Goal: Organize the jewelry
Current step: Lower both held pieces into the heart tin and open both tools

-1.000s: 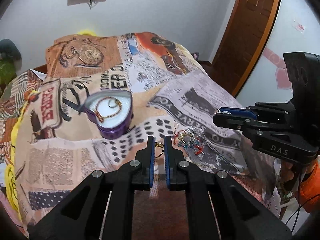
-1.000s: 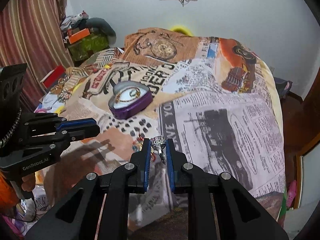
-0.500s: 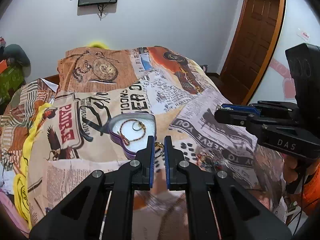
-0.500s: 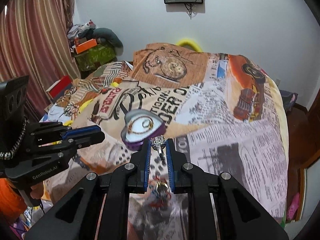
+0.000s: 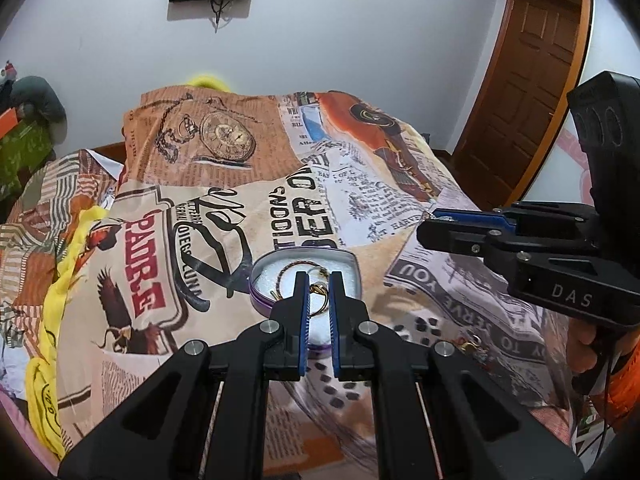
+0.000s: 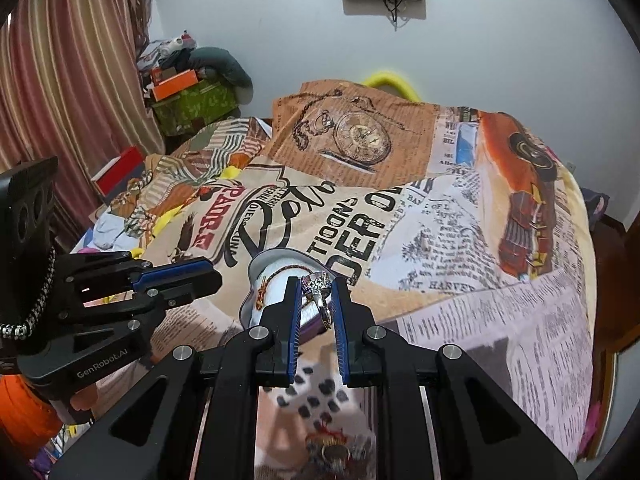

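Note:
A purple heart-shaped box (image 5: 264, 280) with a white lining lies open on the printed bedspread (image 5: 200, 208) and holds a beaded bracelet (image 5: 286, 274). My left gripper (image 5: 319, 288) is shut on a gold ring (image 5: 319, 290) right above the box. My right gripper (image 6: 316, 294) is shut on a silver ring (image 6: 318, 288) and hovers over the same box (image 6: 256, 276), whose bracelet (image 6: 264, 290) shows at its left. Each gripper shows from the side in the other's view: the right one (image 5: 432, 226) and the left one (image 6: 216, 274).
A small pile of loose jewelry (image 6: 332, 450) lies on the bedspread near me, also in the left wrist view (image 5: 470, 344). Yellow cloth (image 5: 60, 280) runs along the bed's left edge. A wooden door (image 5: 532, 80) stands at right; clutter and boxes (image 6: 188, 96) are by the curtain.
Both grippers have moved forward from the jewelry pile to over the heart-shaped box, each still holding its ring.

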### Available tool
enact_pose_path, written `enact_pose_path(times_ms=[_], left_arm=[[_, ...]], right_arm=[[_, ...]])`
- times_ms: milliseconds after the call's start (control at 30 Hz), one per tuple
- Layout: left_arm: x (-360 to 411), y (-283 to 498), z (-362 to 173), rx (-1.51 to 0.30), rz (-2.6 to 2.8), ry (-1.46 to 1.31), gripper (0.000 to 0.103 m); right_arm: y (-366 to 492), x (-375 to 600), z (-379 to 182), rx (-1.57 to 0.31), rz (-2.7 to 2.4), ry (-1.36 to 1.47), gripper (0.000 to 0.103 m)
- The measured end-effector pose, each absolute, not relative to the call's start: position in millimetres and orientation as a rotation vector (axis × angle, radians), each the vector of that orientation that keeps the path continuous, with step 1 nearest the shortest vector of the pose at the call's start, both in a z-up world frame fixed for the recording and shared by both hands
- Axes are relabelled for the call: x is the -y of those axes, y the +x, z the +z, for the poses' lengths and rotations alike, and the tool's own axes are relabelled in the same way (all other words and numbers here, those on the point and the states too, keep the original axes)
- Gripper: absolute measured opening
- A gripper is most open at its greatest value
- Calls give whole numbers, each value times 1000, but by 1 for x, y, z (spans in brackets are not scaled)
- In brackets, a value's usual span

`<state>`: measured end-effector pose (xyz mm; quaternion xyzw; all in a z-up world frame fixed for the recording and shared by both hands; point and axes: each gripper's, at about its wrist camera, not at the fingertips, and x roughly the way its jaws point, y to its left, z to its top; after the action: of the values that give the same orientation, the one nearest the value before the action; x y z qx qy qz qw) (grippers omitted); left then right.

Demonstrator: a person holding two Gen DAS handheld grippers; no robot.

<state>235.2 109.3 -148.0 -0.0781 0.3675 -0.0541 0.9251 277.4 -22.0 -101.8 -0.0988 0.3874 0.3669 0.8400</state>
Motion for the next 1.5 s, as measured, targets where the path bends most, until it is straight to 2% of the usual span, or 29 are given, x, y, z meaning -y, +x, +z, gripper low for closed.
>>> enact_pose_path(times_ms=[600,967,1033,1200,1333,1400,1500], left_arm=[[-128,290,-185,-868,-170,-199,7],[-135,289,-186,-881,-154,-199,7],[-136,285,-183,-875,-136,-187,10],[-140,275,-177,-851,-99,-155,28],[-146,267,-173,-840,-71,-139,29],[-148,263,-173,-838,-58,-135,34],[-151,259,-174,-836,-40,-127,36]], right_arm=[[297,-20,-138,-899,806,-370,14],[298,-33,-153,-926,813,-423,14],[297,-35,-154,-926,815,-433,14],[296,-42,-159,-933,819,-456,14],[296,-46,-163,-946,827,-464,14],[297,-48,-165,-955,831,-466,14],[297,-50,-166,-966,835,-463,14]])
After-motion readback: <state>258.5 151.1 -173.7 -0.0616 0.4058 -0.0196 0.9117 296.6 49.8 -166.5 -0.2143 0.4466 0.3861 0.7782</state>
